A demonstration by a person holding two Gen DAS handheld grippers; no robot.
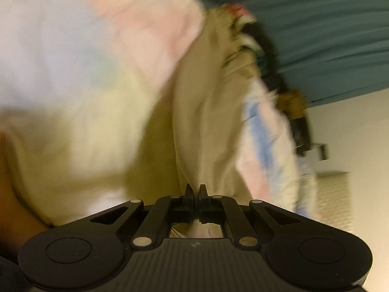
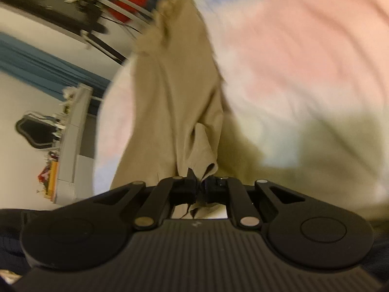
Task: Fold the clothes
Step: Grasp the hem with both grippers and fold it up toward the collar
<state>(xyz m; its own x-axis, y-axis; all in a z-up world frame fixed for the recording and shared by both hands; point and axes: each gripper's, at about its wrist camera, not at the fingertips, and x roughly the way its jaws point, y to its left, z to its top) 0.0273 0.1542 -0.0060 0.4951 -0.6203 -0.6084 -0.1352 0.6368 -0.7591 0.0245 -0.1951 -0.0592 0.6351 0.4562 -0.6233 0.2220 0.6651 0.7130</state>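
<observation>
Pinching the beige garment [image 1: 209, 126] between pressed-together fingers — left gripper [image 1: 195, 189] clamped on one edge, right gripper [image 2: 198, 178] clamped on another bunched edge. Hanging stretched ahead of both, over a pastel pink, blue and yellow sheet [image 1: 73, 60] — blurred. Teal curtain [image 1: 328, 24] behind.

Blurry, warm-lit pictures

Both views are smeared by fast motion, most of all toward 12 o'clock, where the pastel sheet [image 1: 73, 60] turns to soft streaks. The black gripper bodies at 6 o'clock stay sharp. The light is soft and yellowish, with no glare. Straight lines bend near the round edges.
</observation>
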